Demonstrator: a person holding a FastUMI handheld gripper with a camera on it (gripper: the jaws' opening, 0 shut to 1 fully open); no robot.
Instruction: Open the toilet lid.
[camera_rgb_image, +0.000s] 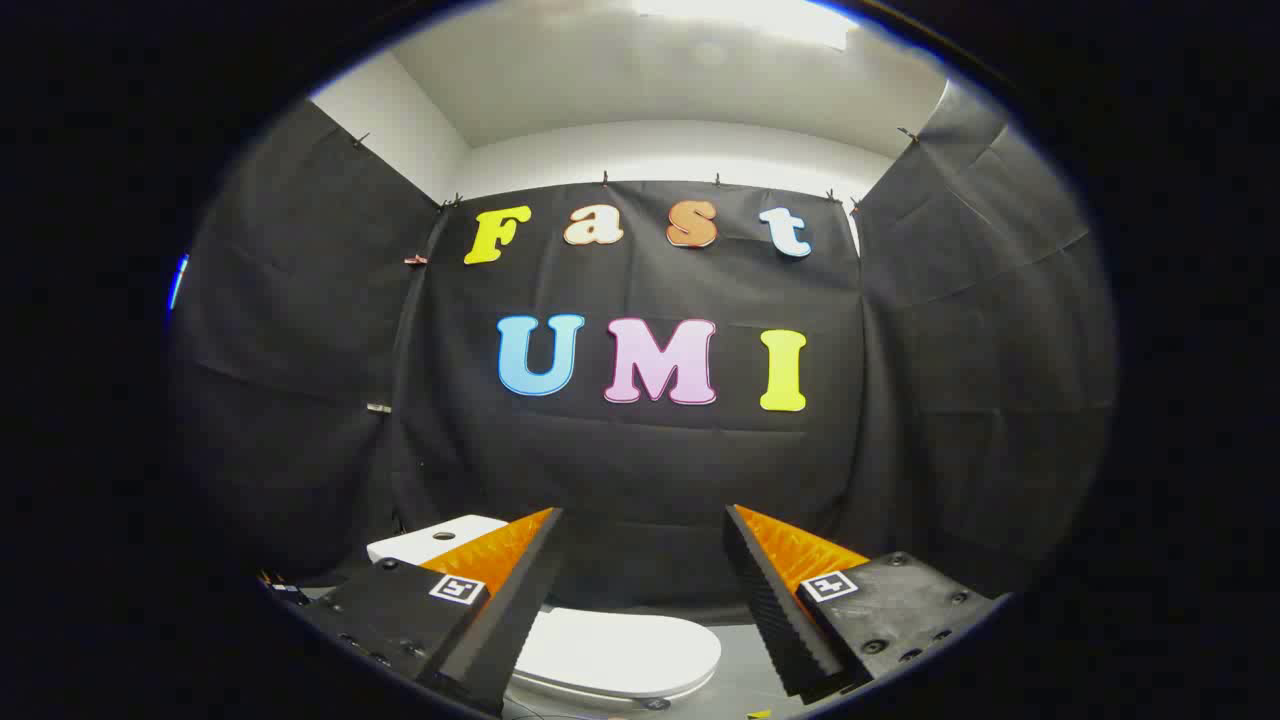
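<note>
Gripper is released, fingers spread wide with a broad empty gap between them, nothing touching either one. Left finger rises from about 7 o'clock, right finger from about 5 o'clock, both tips angling inward toward the booth wall. Each finger carries a small square fiducial marker on its base block, the other marker sitting on the right block. Toilet lid lies down flat and closed, white, smooth and oval, at roughly 6 o'clock from the gripper's midpoint, below and beyond the fingertips; its left part is hidden behind the left finger, its right rim ends short of the right finger. Lid is well apart from both fingers, no contact. Toilet tank, white with a small round button on top, sits at about 9 o'clock of the lid, behind the left finger's tip, up against the black cloth wall. Grey floor shows between the lid and the right finger. Black cloth hangs on three sides, clipped along its top edge; above it a white wall and white ceiling with a bright light at 12 o'clock. Gripper is held level, looking across above the toilet toward the back cloth.
</note>
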